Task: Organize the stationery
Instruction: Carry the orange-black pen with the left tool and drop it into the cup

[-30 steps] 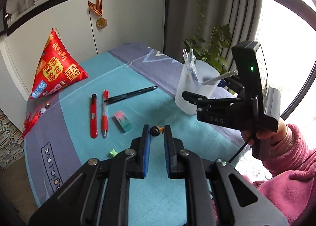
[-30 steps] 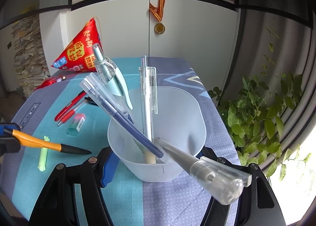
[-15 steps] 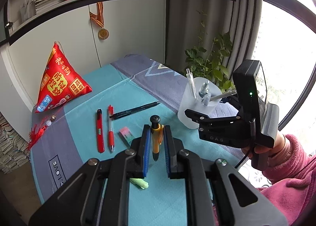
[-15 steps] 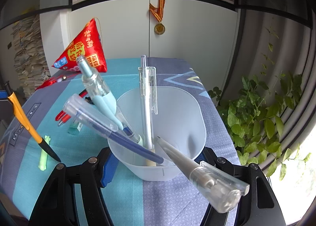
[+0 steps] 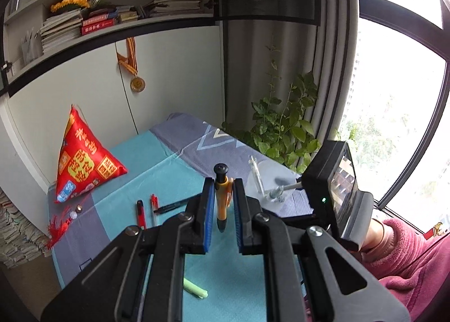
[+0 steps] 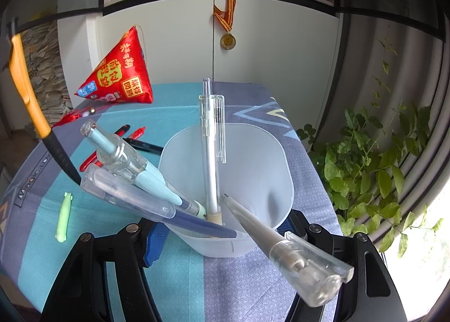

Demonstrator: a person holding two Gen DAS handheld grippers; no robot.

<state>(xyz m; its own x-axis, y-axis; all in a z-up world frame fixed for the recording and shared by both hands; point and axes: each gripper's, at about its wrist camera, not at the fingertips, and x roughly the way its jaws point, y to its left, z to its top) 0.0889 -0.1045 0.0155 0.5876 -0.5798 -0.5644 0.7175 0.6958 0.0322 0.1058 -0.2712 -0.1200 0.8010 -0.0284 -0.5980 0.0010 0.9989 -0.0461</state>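
My left gripper (image 5: 222,195) is shut on an orange pen (image 5: 221,195) with a black cap, held upright well above the table; the pen also shows at the left edge of the right wrist view (image 6: 28,96), tip down. My right gripper (image 6: 225,237) is shut on a translucent plastic cup (image 6: 253,170) that holds several clear and blue pens; the cup stands on the tablecloth and shows right of my left fingers (image 5: 270,181). Two red pens (image 5: 140,213), a black pen (image 5: 171,206) and a green highlighter (image 5: 195,288) lie on the cloth.
A red triangular pouch (image 5: 84,164) with a tassel sits at the table's far left. White cabinets with a hanging medal (image 5: 137,84) stand behind. A leafy plant (image 5: 284,130) and a window are to the right. The person's pink sleeve (image 5: 407,260) is at lower right.
My left gripper has risen and tilted the orange pen from lying flat to upright, tip down. The table looks farther away. The cup in my right gripper has shifted slightly.
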